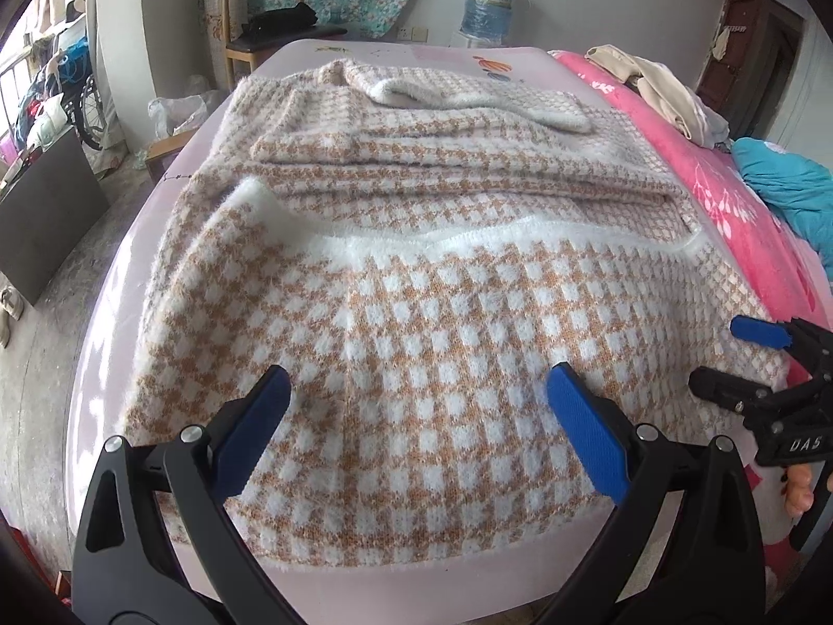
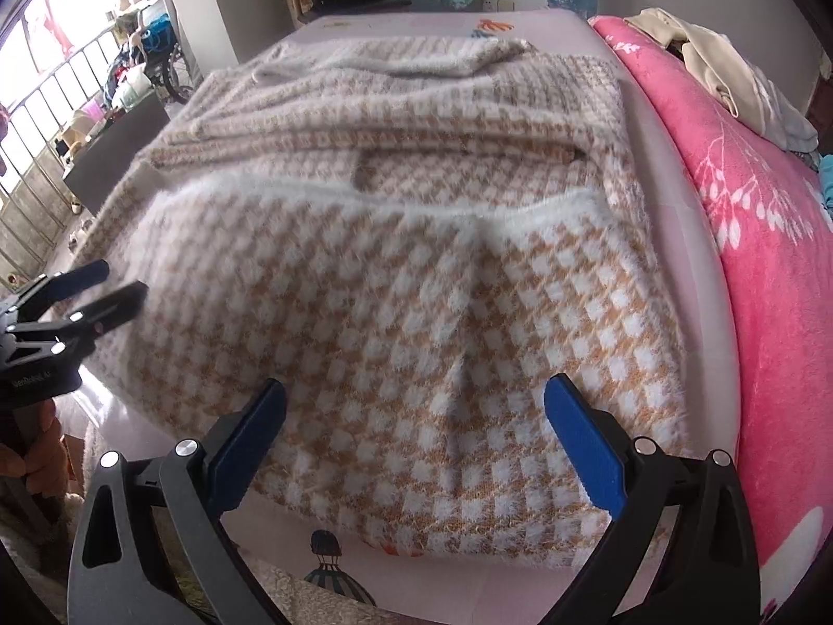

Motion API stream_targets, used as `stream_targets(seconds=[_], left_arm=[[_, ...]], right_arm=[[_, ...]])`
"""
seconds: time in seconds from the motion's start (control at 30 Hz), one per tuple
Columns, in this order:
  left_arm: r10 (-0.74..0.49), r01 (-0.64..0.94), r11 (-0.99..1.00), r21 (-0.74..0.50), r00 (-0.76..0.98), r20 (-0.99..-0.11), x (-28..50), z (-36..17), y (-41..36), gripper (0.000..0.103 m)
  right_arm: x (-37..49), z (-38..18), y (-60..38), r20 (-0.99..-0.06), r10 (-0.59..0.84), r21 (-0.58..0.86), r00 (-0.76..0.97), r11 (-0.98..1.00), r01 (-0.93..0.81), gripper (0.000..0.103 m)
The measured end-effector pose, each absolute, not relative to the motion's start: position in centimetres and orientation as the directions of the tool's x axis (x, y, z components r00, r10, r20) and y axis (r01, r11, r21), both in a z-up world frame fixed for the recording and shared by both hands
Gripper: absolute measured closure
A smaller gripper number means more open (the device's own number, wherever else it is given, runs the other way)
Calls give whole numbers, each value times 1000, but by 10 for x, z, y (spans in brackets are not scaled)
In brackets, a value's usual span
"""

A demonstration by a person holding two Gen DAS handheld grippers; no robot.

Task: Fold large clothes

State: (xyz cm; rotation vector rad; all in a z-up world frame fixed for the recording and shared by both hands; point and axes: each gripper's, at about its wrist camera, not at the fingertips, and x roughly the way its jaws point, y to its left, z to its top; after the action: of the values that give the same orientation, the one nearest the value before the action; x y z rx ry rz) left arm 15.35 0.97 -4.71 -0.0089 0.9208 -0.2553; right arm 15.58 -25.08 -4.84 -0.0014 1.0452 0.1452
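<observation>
Lying on the bed [image 1: 364, 578], the checked sweater [image 1: 416, 344] is seen partly folded, sleeves laid across at twelve o'clock. Both left gripper [image 1: 416, 396] and right gripper [image 2: 414, 406] are held agape, empty; the final fold is judged outstanding.

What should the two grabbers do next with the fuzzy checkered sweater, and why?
Probably lower both onto the near hem and pinch it. The orange-and-white checked fuzzy sweater lies partly folded on the pale pink bed sheet; the left gripper and right gripper hover open above that hem, holding nothing.
</observation>
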Motion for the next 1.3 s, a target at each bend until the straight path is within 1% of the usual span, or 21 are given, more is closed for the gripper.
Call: stream_targets(seconds=[0.1, 0.17, 0.2, 0.23, 0.27, 0.3, 0.33, 0.37, 0.43, 0.47, 0.53, 0.63, 0.73, 0.8, 1.0, 1.1, 1.17, 1.3], left_arm=[[-247, 256, 961, -109, 611, -752, 148, -40, 12, 8], [-271, 279, 953, -116, 621, -736, 146, -35, 12, 9], [-289, 292, 948, -127, 622, -728, 145, -34, 13, 11], [-305, 303, 943, -138, 618, -725, 146, -32, 12, 18], [-318, 312, 938, -148, 611, -725, 147, -32, 12, 28], [-332, 321, 933, -162, 599, -729, 148, -33, 11, 31], [-346, 328, 928, -176, 585, -733, 150, -35, 10, 39], [-359, 335, 923, -190, 571, -739, 151, -37, 9, 47], [-376, 345, 915, -208, 546, -748, 153, -42, 6, 55], [-380, 349, 913, -211, 543, -749, 153, -44, 6, 57], [-397, 364, 905, -220, 539, -743, 152, -44, 7, 61], [-421, 379, 894, -238, 534, -733, 153, -42, 11, 62], [-458, 383, 880, -280, 528, -715, 158, -40, 17, 62], [-471, 384, 875, -296, 525, -709, 162, -39, 19, 62], [-459, 395, 876, -277, 510, -727, 164, -47, 14, 63], [-458, 396, 876, -274, 507, -731, 159, -48, 15, 63], [-450, 388, 881, -271, 507, -735, 156, -48, 17, 63], [-449, 368, 886, -282, 526, -722, 150, -45, 25, 62]], right_arm=[[161, -24, -245, -810, 193, 99, 554, 976, -194, 6], [174, -13, -239, -784, 284, 164, 552, 952, -257, 7], [182, -11, -235, -774, 329, 202, 541, 938, -282, 12], [191, -10, -232, -767, 372, 241, 522, 922, -303, 19], [201, -11, -227, -764, 410, 280, 498, 906, -317, 24], [210, -13, -222, -764, 441, 315, 472, 892, -324, 33], [220, -16, -218, -763, 472, 350, 441, 876, -333, 43], [228, -19, -213, -763, 498, 378, 412, 861, -340, 47], [241, -24, -205, -767, 532, 419, 360, 839, -347, 55], [245, -27, -203, -771, 544, 434, 333, 830, -350, 57], [250, -30, -199, -782, 556, 452, 281, 817, -359, 67], [244, -30, -194, -789, 579, 474, 203, 786, -397, 71], [234, -32, -187, -795, 593, 492, 128, 754, -436, 74], [228, -30, -183, -816, 563, 452, 136, 765, -458, 74], [249, -17, -183, -810, 521, 371, 267, 809, -456, 74], [268, -32, -174, -834, 497, 357, 240, 817, -454, 74], [272, -39, -173, -840, 510, 395, 186, 809, -436, 73], [256, -22, -180, -814, 553, 426, 178, 776, -464, 73]])
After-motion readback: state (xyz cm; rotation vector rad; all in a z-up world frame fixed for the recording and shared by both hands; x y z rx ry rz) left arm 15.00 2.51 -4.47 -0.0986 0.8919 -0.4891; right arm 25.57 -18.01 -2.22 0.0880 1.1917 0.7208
